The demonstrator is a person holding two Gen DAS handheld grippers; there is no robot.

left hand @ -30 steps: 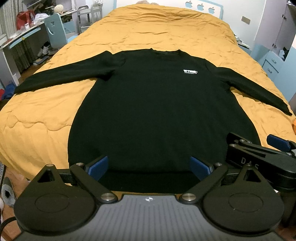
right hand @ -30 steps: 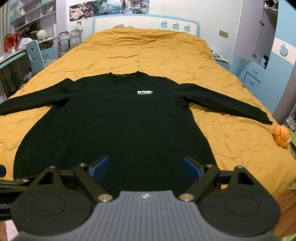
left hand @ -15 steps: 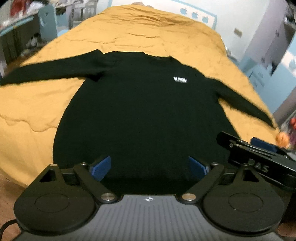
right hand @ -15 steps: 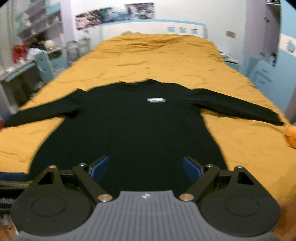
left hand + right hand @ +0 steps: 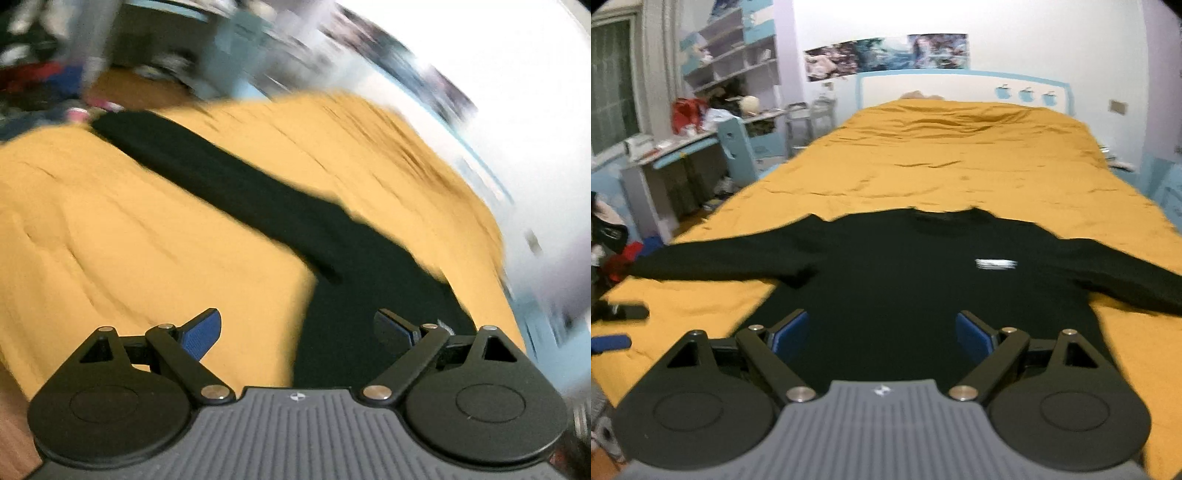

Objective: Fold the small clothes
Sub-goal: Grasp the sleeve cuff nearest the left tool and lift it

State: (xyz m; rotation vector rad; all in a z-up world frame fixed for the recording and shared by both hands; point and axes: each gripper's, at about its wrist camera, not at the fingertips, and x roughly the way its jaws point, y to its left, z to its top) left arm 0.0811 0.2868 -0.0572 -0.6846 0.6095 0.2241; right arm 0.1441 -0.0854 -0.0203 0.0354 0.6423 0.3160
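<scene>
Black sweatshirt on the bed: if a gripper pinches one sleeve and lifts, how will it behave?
The black sweatshirt lies flat and follows the quilt's contours, so it is probably floppy: a lifted sleeve would likely sag and drag the body after it. The long body suggests some weight. The open left gripper is near that sleeve; pushing would probably bunch the fabric rather than slide it.

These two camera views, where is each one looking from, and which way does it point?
Left wrist view: sits on the left gripper, tilted and blurred, pointing along the sweater sleeve across the orange bedspread; its open gripper shows.
Right wrist view: sits on the right gripper, facing up the bed toward the headboard; its open gripper shows.
Both views share the sweater and bedspread.
</scene>
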